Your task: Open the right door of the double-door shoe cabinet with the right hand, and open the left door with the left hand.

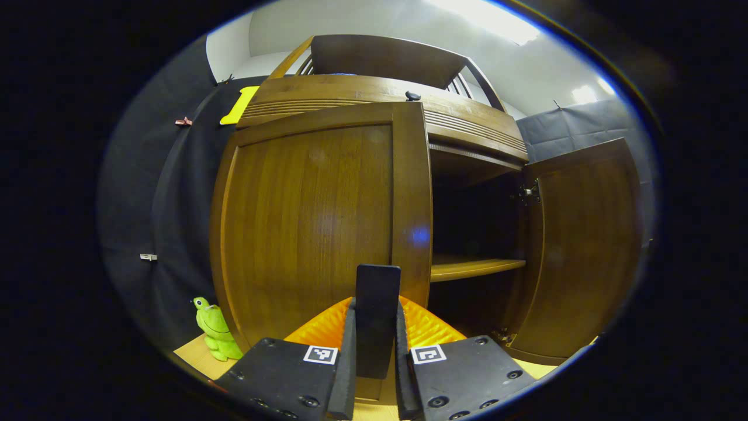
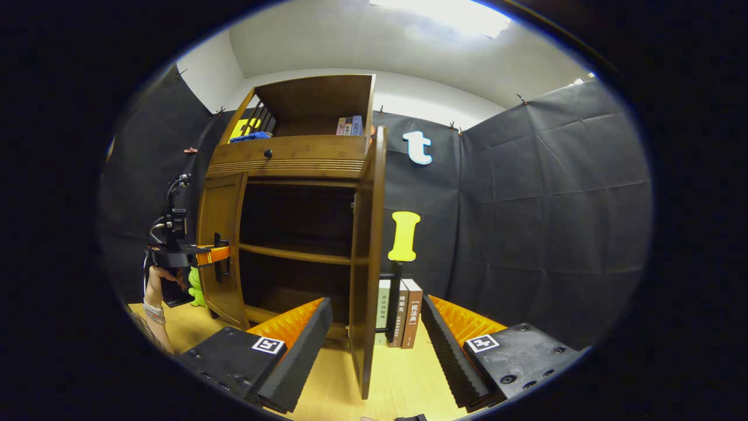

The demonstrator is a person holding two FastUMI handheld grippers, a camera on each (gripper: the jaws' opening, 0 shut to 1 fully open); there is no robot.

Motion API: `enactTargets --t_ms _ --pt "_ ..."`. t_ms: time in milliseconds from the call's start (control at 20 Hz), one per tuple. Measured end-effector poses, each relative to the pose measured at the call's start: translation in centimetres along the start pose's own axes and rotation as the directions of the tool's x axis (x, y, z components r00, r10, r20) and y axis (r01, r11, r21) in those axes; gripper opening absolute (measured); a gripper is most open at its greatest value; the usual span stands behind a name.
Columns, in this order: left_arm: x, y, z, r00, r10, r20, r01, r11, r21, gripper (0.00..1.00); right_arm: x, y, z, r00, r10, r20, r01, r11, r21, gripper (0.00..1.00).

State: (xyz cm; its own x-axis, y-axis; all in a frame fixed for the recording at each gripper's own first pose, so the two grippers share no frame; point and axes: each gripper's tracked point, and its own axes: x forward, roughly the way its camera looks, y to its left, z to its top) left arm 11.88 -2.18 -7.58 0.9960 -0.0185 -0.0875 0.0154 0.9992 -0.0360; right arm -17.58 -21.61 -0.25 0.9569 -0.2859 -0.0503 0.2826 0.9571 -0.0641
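Observation:
The brown wooden shoe cabinet stands on a light wood floor. In the left gripper view its left door is close in front, and my left gripper is shut on that door's dark upright handle. The right door is swung wide open, baring a shelf. In the right gripper view the right door stands edge-on between the fingers of my open right gripper, which do not press on it. The left gripper, held by a hand, sits at the left door, which looks slightly ajar.
A green frog toy sits on the floor left of the cabinet. Three upright books stand against the black cloth wall right of the open door. An open compartment on top of the cabinet holds books and a blue item.

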Motion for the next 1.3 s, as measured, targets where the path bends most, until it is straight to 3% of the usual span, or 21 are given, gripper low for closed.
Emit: enactTargets --t_ms 400,600,850,1300 --pt "-6.4 2.9 0.6 1.000 0.002 -0.010 -0.001 1.000 0.019 0.31 0.6 5.8 0.6 0.995 0.094 0.024 -0.092 0.993 -0.068 0.98" --pt "-9.1 4.7 0.8 1.000 0.012 -0.008 -0.012 1.000 0.016 0.29 0.8 9.5 0.7 0.983 0.181 0.023 -0.180 0.983 -0.035 0.96" --pt "-11.7 7.2 0.9 0.999 0.037 -0.011 -0.037 0.999 0.019 0.28 1.2 11.7 0.2 0.978 0.210 0.017 -0.209 0.978 -0.020 0.96" --pt "-15.4 12.7 1.2 0.987 0.162 0.000 -0.161 0.986 0.041 0.21 2.0 16.3 -0.3 0.954 0.299 0.004 -0.299 0.954 -0.012 0.97"
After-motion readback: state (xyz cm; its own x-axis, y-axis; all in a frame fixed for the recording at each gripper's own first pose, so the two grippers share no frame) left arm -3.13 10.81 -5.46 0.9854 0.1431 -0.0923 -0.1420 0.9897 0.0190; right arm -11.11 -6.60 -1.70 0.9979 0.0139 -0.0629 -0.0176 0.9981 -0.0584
